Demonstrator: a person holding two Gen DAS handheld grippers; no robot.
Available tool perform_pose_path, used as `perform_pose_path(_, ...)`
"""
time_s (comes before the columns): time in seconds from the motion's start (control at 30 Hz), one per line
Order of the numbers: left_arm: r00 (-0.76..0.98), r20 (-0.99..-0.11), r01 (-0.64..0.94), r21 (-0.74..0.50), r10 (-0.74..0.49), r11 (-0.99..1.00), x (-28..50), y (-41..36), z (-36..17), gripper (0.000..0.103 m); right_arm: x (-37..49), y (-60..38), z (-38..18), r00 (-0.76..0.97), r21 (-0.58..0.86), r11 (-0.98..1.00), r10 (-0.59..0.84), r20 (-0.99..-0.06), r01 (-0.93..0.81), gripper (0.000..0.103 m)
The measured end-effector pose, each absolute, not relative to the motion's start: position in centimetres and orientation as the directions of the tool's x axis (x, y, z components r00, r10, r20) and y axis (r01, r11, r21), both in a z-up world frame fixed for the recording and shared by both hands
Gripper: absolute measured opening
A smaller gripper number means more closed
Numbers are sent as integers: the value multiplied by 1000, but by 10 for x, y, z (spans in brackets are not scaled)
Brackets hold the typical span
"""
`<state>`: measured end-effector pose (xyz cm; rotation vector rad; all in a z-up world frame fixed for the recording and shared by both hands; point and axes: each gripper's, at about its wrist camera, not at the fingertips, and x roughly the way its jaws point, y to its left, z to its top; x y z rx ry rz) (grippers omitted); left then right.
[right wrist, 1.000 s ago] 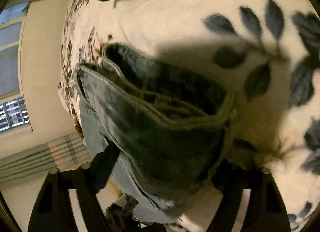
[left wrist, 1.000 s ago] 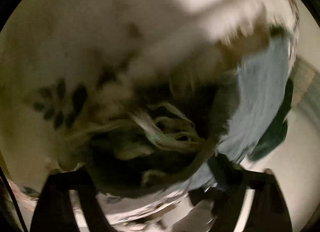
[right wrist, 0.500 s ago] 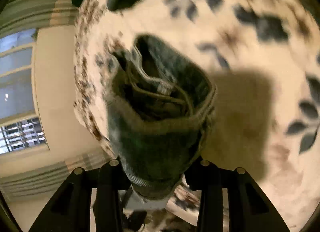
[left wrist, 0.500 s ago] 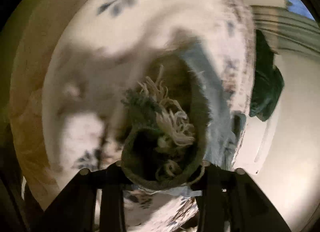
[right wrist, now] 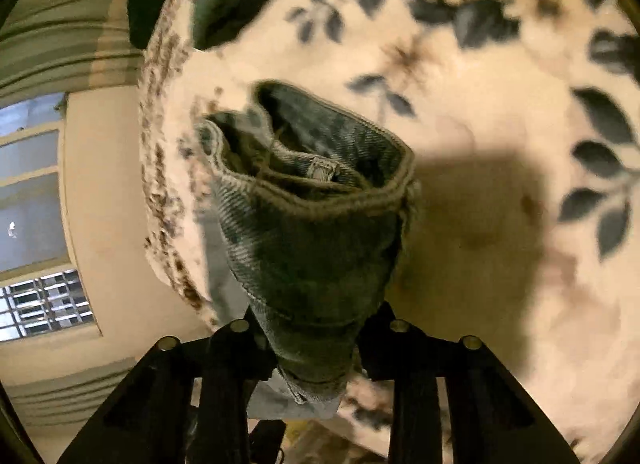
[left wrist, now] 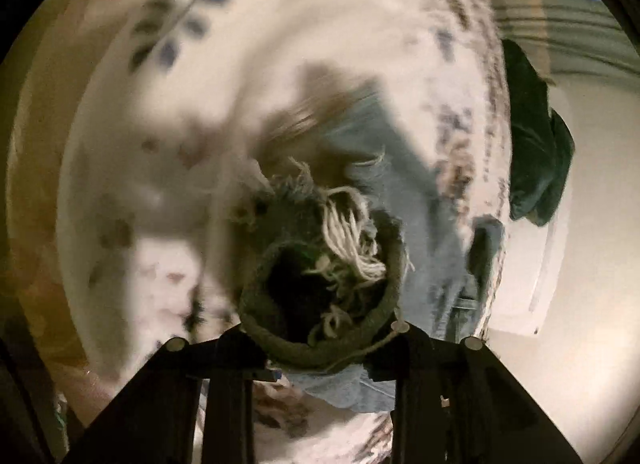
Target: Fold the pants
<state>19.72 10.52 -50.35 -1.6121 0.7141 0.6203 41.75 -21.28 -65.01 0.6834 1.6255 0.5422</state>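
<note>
Your left gripper (left wrist: 320, 338) is clamped on a frayed hem of the denim pants (left wrist: 384, 199), its two black fingers (left wrist: 228, 368) pressed in against a bunched tube of cloth from which pale loose threads (left wrist: 352, 236) spill. Beyond the bunch, the lighter blue leg trails across the white blanket with dark leaf print (left wrist: 208, 111), toward its edge; much of this view is blurred. A dark green garment (left wrist: 532, 151) hangs off that edge, against a pale wall.

Your right gripper (right wrist: 316, 348) pinches another gathered hem of the same pants (right wrist: 316, 223), the cuff gaping open and upright above the closed-in fingers (right wrist: 224, 368), with the leaf-print blanket (right wrist: 480, 111) beneath. A barred window (right wrist: 40, 304) shows at the left.
</note>
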Motion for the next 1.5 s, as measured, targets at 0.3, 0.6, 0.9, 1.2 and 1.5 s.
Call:
perform_pose_path(0.3, 669, -716, -713, -694, -199, 100, 226, 124, -432, 24, 419, -249, -543, 72, 733, 636, 742, -667, 242, 29)
perform_pose_path(0.6, 680, -651, -601, -758, -337, 253, 355, 116, -364, 24, 488, -305, -431, 318, 782, 538, 717, -621, 313, 29)
perform_pose_path(0.9, 729, -569, -424, -812, -381, 401, 565, 103, -286, 24, 645, -314, -339, 526, 848, 486, 675, -517, 210, 29)
perform_pose_path(1.2, 628, -655, -415, -739, -421, 530, 657, 91, -415, 24, 699, -324, -496, 539, 822, 481, 624, -566, 305, 29)
perform_pose_path(1.5, 506, -742, -503, -668, -439, 549, 602, 100, -534, 24, 658, -322, -627, 474, 798, 410, 649, -595, 442, 29)
